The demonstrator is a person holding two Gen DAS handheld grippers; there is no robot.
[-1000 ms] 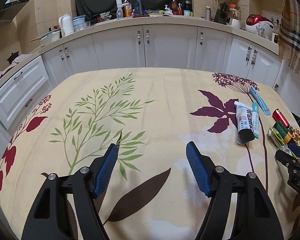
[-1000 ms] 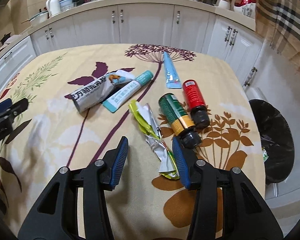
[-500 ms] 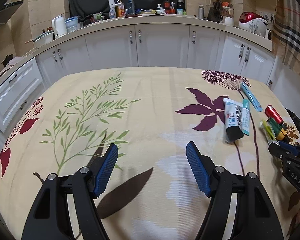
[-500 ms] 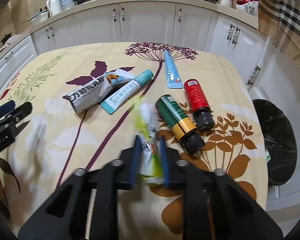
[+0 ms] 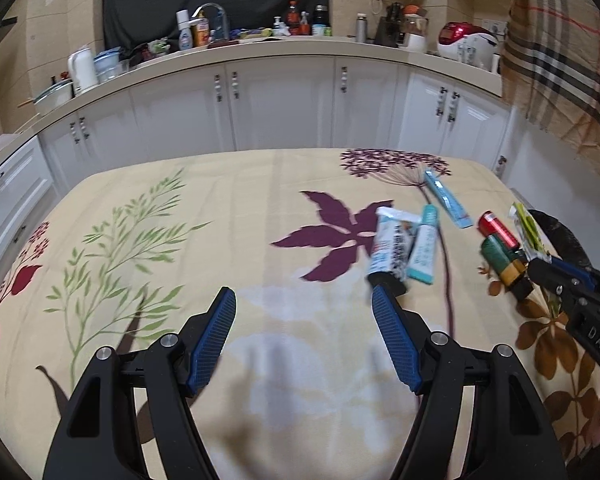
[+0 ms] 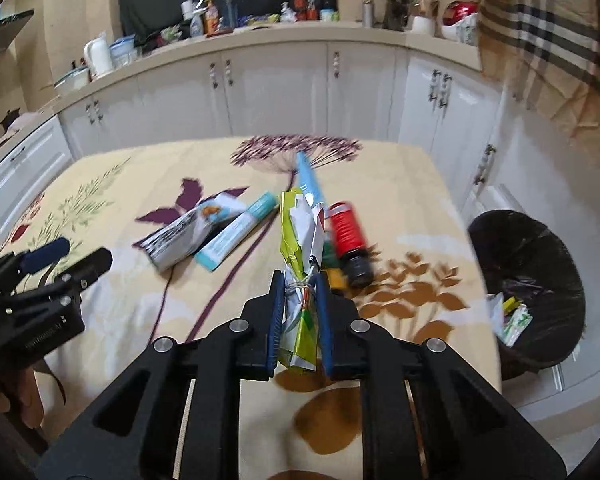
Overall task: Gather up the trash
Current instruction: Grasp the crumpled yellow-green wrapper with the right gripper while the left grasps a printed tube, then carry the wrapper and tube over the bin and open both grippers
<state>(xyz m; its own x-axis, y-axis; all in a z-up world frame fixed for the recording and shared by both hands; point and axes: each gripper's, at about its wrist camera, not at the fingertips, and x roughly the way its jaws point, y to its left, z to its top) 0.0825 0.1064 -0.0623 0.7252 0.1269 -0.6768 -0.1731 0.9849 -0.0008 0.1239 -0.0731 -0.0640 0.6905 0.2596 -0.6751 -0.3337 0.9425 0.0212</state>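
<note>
My right gripper point(image 6: 299, 280) is shut on a crumpled green and white wrapper point(image 6: 300, 236) and holds it above the table; the wrapper also shows in the left wrist view point(image 5: 529, 232). On the flowered tablecloth point(image 6: 120, 184) lie a white snack packet point(image 6: 188, 232), a teal tube point(image 6: 236, 232), a blue sachet point(image 6: 307, 176), a red bottle point(image 6: 346, 232) and a green and yellow bottle point(image 5: 504, 260). My left gripper point(image 5: 303, 308) is open and empty, left of the snack packet point(image 5: 392, 246).
A bin with a black liner point(image 6: 528, 280) stands on the floor to the right of the table, with some trash in it. White kitchen cabinets point(image 5: 280, 108) and a cluttered counter run behind the table. A plaid curtain point(image 6: 560, 60) hangs at the right.
My right gripper has shut on the green and white wrapper and lifted it off the cloth. My left gripper has moved right, toward the snack packet.
</note>
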